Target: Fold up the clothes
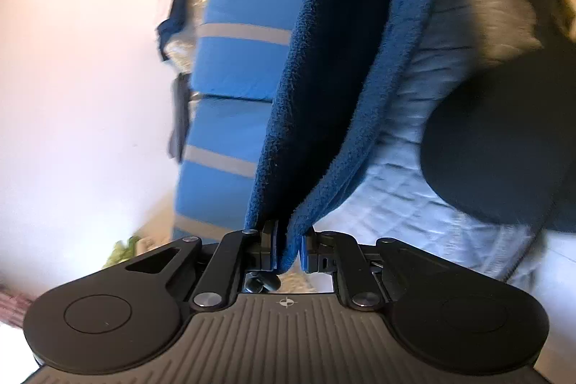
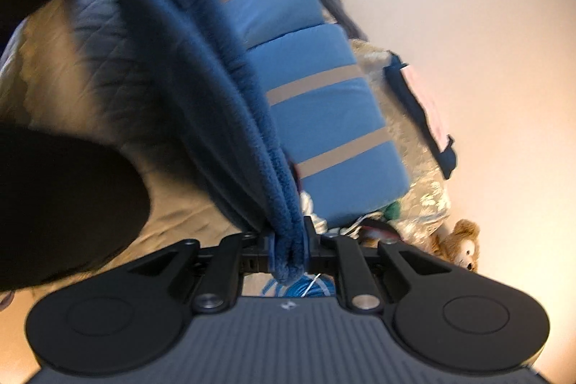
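- Fleece garment [image 1: 334, 89], dark blue: we see it hanging over the quilted bed [image 1: 414, 168].
- Left gripper [image 1: 288, 252]: clamped on its edge.
- Right gripper [image 2: 288, 249]: pinching a bunched fold.

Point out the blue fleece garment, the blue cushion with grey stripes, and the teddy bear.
blue fleece garment [image 1: 342, 89]: left wrist view, on its hanging fold.
blue cushion with grey stripes [image 2: 324, 110]: right wrist view, on a blue panel between stripes.
teddy bear [image 2: 459, 242]: right wrist view, on its head.
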`<state>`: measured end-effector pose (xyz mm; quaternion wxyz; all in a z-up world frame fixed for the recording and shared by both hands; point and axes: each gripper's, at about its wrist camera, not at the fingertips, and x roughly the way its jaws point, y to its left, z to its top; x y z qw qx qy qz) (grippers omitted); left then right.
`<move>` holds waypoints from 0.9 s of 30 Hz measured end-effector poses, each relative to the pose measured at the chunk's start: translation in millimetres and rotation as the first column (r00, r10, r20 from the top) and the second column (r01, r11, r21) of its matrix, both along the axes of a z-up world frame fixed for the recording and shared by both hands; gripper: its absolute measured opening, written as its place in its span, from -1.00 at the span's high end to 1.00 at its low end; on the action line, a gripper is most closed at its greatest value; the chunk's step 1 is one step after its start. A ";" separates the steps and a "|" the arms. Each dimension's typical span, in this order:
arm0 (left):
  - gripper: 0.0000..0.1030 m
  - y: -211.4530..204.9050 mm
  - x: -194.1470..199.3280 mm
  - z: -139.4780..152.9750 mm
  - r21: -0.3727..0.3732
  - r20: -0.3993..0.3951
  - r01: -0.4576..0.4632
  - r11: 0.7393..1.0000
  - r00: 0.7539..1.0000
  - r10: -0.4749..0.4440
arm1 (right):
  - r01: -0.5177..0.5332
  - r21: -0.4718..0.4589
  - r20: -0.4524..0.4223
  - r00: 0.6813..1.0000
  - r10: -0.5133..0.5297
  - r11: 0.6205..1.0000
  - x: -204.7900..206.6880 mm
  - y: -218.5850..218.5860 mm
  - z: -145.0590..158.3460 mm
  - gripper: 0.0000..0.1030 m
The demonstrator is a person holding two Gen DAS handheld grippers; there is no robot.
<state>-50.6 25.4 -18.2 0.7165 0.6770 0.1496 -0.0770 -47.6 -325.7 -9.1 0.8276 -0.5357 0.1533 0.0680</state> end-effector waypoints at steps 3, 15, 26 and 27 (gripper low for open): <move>0.79 5.2 -12.3 -27.1 -0.013 -0.066 0.002 1.000 0.998 -0.003 | -0.021 -0.022 -0.041 0.999 0.020 1.000 -16.0 0.2 -29.9 0.74; 0.51 17.8 -65.6 -76.8 -0.206 0.012 -0.035 0.978 0.999 0.038 | -0.019 0.016 -0.137 0.990 0.021 1.000 -45.5 10.7 -101.6 0.72; -0.38 4.2 -75.5 -42.1 -0.242 0.062 -0.052 0.969 0.996 0.069 | -0.007 0.010 -0.139 0.990 0.009 1.000 -46.3 12.5 -99.3 0.66; -0.38 1.5 -71.6 -44.5 -0.215 0.060 -0.042 0.976 0.997 0.056 | -0.008 0.008 -0.139 0.990 0.009 1.000 -46.4 12.7 -99.7 0.65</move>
